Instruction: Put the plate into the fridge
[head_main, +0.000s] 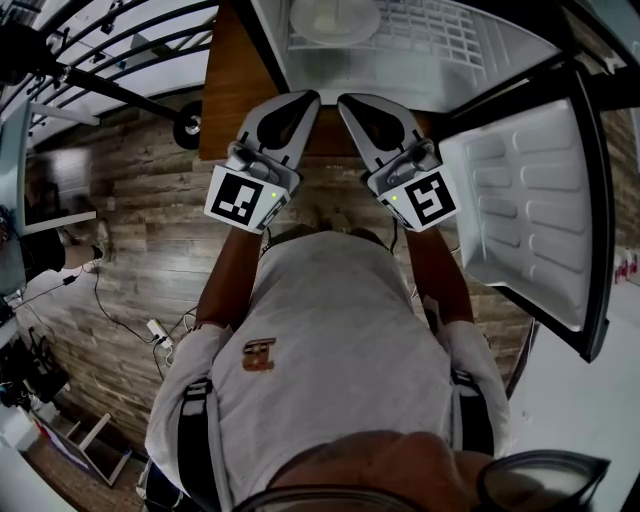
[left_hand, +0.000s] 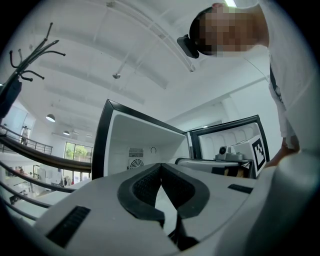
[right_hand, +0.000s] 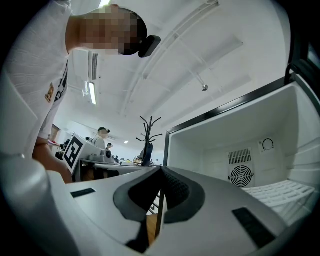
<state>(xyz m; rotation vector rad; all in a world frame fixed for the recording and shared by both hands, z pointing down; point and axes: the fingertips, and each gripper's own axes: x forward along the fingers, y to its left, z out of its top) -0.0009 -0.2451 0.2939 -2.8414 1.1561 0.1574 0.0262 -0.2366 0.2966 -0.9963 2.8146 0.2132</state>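
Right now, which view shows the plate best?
The head view: the plate lies on the wire shelf inside the fridge, cut off by the top edge. Both gripper views look into the fridge but show no plate.

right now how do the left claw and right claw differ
The left claw slants in from the left; the right claw slants in from the right, nearer the open door. The left claw's marker cube shows a different square pattern from the right claw's marker cube. Shared: both are shut, hold nothing, and point toward the fridge, where the plate lies on the shelf.
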